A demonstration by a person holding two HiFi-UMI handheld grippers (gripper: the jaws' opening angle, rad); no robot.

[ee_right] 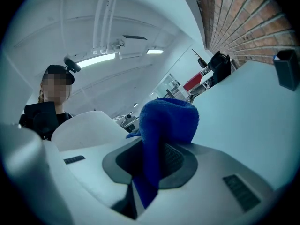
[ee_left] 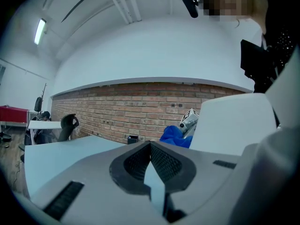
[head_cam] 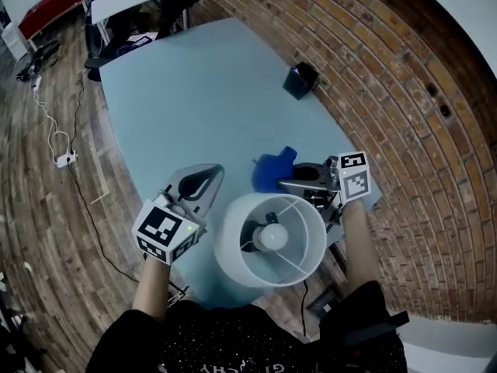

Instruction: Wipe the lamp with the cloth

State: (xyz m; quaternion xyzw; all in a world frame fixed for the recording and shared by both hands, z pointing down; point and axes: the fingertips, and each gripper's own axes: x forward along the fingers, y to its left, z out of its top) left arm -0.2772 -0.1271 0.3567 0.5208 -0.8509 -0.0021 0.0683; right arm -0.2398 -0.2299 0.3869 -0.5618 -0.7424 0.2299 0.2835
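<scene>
Right claw (ee_right: 154, 165) is clamped on the blue cloth (ee_right: 166, 121), with the wad sticking out past the tips. Left claw (ee_left: 151, 156) is closed and empty. The lamp (head_cam: 270, 239) stands upright at the near edge of the worktop (head_cam: 194, 99), between both claws. Its shade sits just left of the right claw, slightly toward the person. Judged next move: swing the cloth left onto the shade.
</scene>
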